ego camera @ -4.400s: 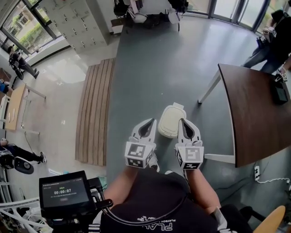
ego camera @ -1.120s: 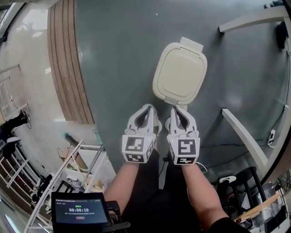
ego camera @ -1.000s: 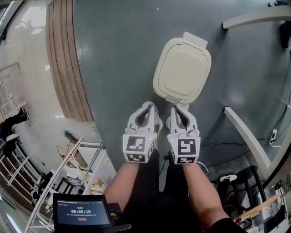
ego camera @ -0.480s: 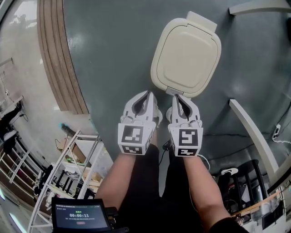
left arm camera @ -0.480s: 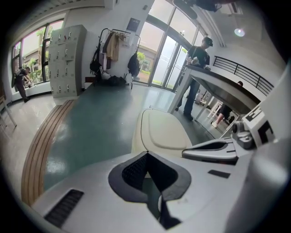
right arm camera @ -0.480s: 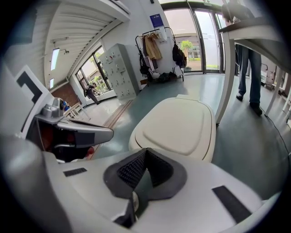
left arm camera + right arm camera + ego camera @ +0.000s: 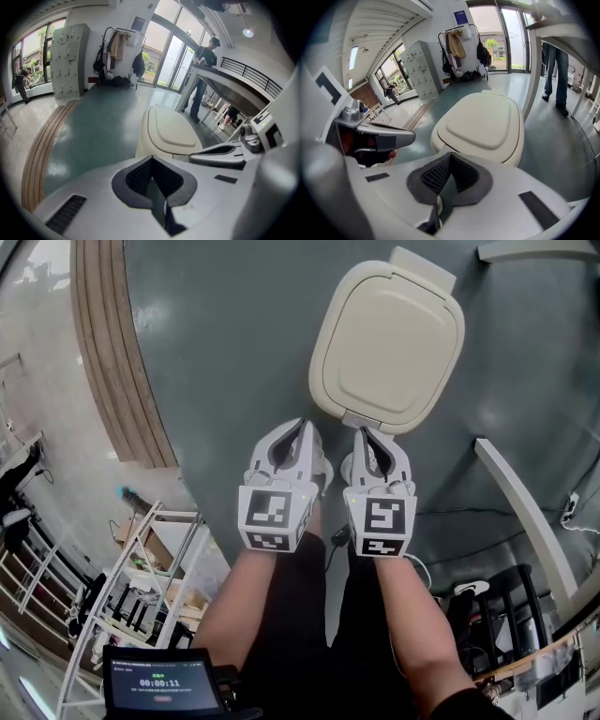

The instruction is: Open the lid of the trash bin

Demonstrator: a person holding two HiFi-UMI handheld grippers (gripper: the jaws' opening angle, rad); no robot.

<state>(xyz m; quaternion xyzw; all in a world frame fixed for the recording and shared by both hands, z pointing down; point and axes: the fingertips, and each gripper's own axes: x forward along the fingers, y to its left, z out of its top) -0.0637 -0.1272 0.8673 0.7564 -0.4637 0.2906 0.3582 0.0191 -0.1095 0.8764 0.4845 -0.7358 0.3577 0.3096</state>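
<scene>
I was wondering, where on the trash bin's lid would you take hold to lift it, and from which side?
Take the small tab at the near edge of the lid, coming from the person's side. The lid lies flat and closed with a smooth, rounded rim, and the hinge sits on the far edge, so the near edge should swing up. The right gripper, shut, is nearest.

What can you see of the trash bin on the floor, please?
The trash bin is cream and plastic-looking, with a rounded-square lid that lies shut and flat and has a stepped central panel. A hinge block sits at its far edge, a small tab at its near edge. It stands upright on the grey-green floor. The right gripper, jaws shut, is close to that tab; contact cannot be told.
</scene>
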